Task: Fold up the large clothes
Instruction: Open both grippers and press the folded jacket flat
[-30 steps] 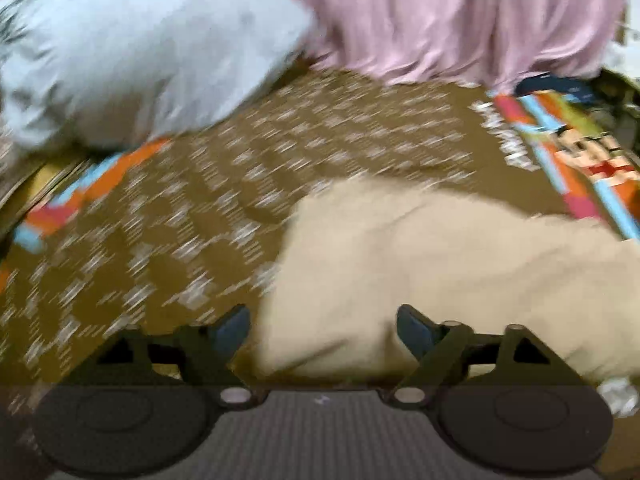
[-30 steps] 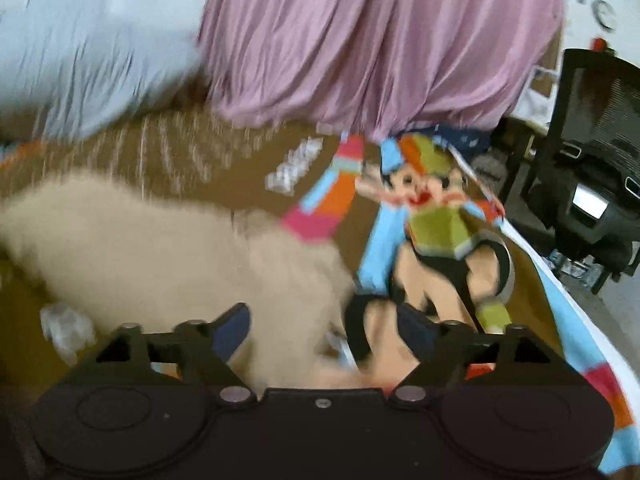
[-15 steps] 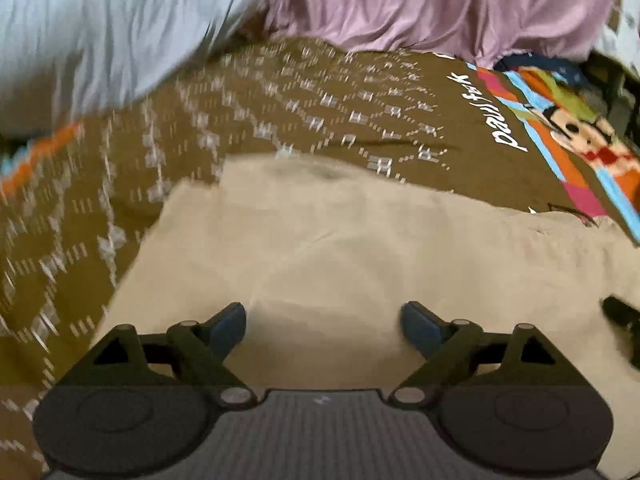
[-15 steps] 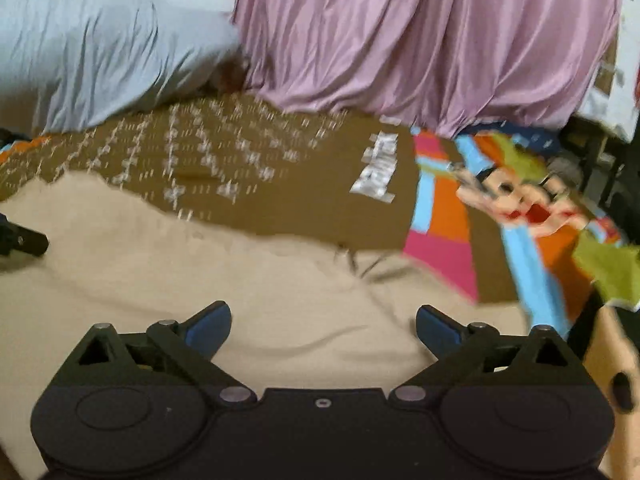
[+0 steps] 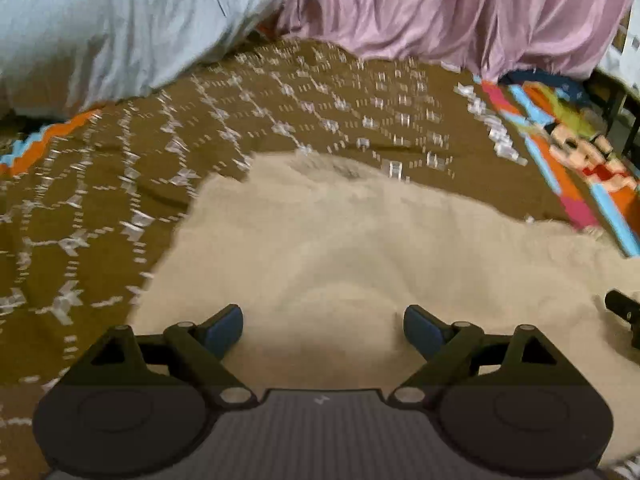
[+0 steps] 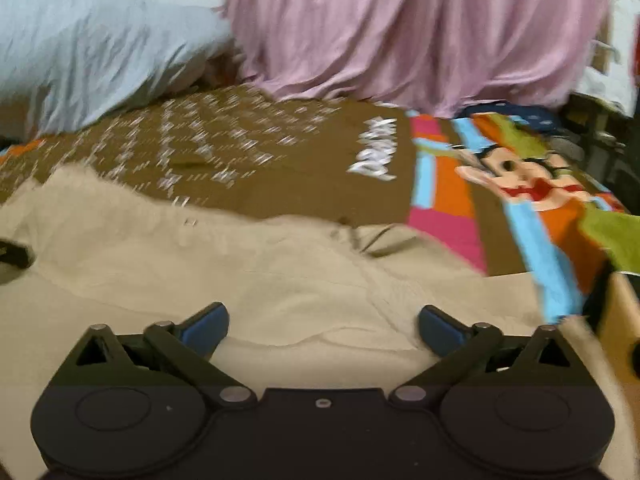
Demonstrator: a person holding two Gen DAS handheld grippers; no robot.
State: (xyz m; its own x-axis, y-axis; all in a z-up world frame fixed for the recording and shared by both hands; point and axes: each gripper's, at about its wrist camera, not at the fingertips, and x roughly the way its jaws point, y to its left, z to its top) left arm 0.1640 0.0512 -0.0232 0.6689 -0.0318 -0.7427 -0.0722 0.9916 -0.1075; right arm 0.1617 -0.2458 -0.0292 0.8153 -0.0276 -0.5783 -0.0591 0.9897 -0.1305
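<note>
Bedspread (image 5: pixel 120 184): brown, white-patterned, with a bright cartoon panel (image 6: pixel 520 184) at right; covers the bed.
Curtain (image 6: pixel 400 32): pink, hanging behind the bed.
Pillow (image 5: pixel 100 32): pale blue-grey, far left.
Garment (image 5: pixel 340 240): beige, spread flat on the bedspread; long axis left to right across both views; which end is which cannot be told.
Left gripper (image 5: pixel 323 328): jaws wide apart, just been opening, nothing pinched, above the garment.
Right gripper (image 6: pixel 323 326): jaws wide apart, nothing pinched, above the garment.
</note>
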